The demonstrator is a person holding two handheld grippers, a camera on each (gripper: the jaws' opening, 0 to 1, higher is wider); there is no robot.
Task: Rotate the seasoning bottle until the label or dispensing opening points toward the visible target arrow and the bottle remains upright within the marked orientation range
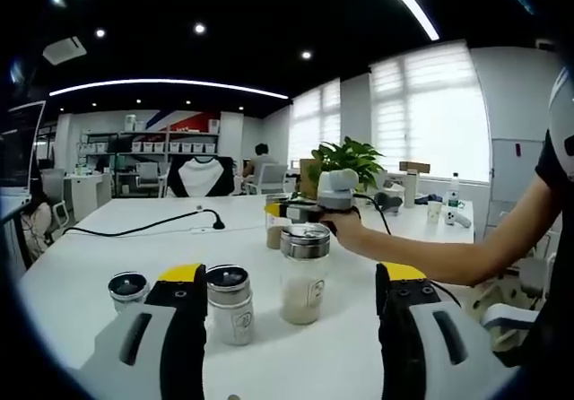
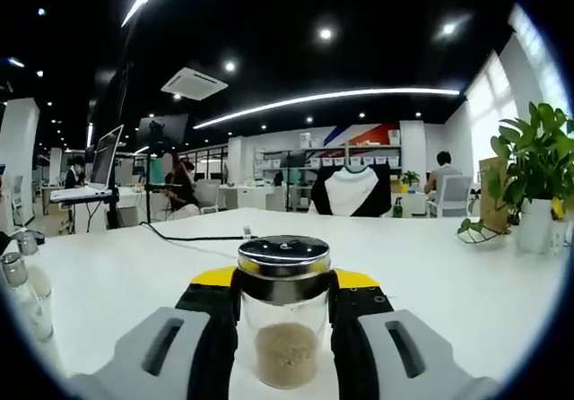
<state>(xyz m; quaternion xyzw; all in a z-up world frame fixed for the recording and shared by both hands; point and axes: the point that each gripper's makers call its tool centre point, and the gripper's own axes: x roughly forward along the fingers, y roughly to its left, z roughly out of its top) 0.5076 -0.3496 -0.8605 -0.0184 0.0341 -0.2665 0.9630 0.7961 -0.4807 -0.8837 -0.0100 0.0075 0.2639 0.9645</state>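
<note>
On the white desk (image 1: 81, 265), going left to right in the left gripper view, a low metal-capped jar (image 1: 127, 289) stands nearest the left edge, then a short shaker with a metal lid (image 1: 230, 303), then a taller glass shaker with pale grains in its base (image 1: 304, 273). The left gripper (image 1: 291, 315) hovers before these with its jaws spread wide and nothing between them. Beyond and to the right, a person's hand (image 1: 345, 223) carries the right gripper (image 2: 285, 328). In the right gripper view, that gripper's jaws are pinching the seasoning bottle (image 2: 284, 310) at its glass shoulder, just below the chrome lid, one yellow-tipped jaw on each side; the bottle stands upright, near the middle of the desk. A potted plant (image 2: 536, 171) stands toward the far right edge. No target arrow or marked range can be made out, and whether a label faces the camera cannot be told. The bottle looks light, only a shallow layer of brown seasoning in it, stiff but breakable glass, smooth and likely slippery; a firm hold on the glass body under the lid seems best, turning it slowly about its own axis so it does not tip.
</note>
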